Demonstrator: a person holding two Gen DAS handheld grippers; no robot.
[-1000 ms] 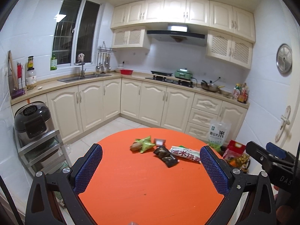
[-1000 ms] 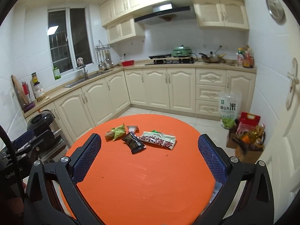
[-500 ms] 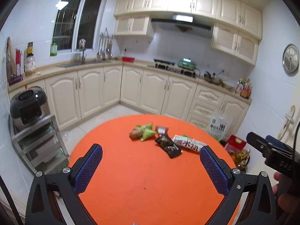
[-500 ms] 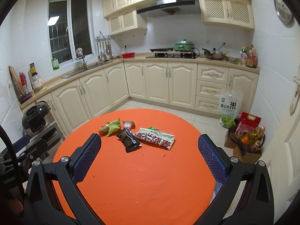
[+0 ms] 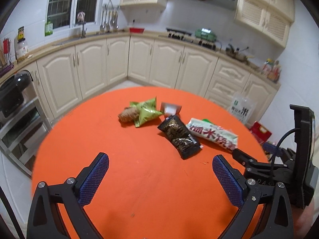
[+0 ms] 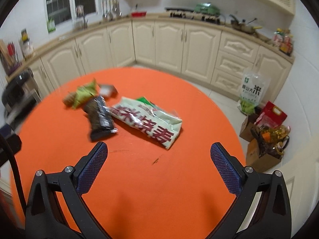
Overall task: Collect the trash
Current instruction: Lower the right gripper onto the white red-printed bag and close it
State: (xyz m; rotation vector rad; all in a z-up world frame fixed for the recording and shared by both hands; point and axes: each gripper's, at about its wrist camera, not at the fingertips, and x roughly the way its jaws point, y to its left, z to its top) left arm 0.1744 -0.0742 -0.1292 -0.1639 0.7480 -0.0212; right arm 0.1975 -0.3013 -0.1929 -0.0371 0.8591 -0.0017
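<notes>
Orange round table (image 5: 139,179) holds a green wrapper (image 5: 146,112), black packet (image 5: 179,138) and white noodle bag (image 6: 148,119). Left gripper (image 5: 160,165) and right gripper (image 6: 158,153) hover above it, fingers spread wide, holding nothing.

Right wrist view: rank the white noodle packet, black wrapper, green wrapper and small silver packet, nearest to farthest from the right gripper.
1. White noodle packet, just ahead of the open right gripper, centre.
2. Black wrapper, ahead-left; near-tie with 1.
3. Green wrapper, farther left.
4. Small silver packet, about level with the green one; too close to call.
</notes>
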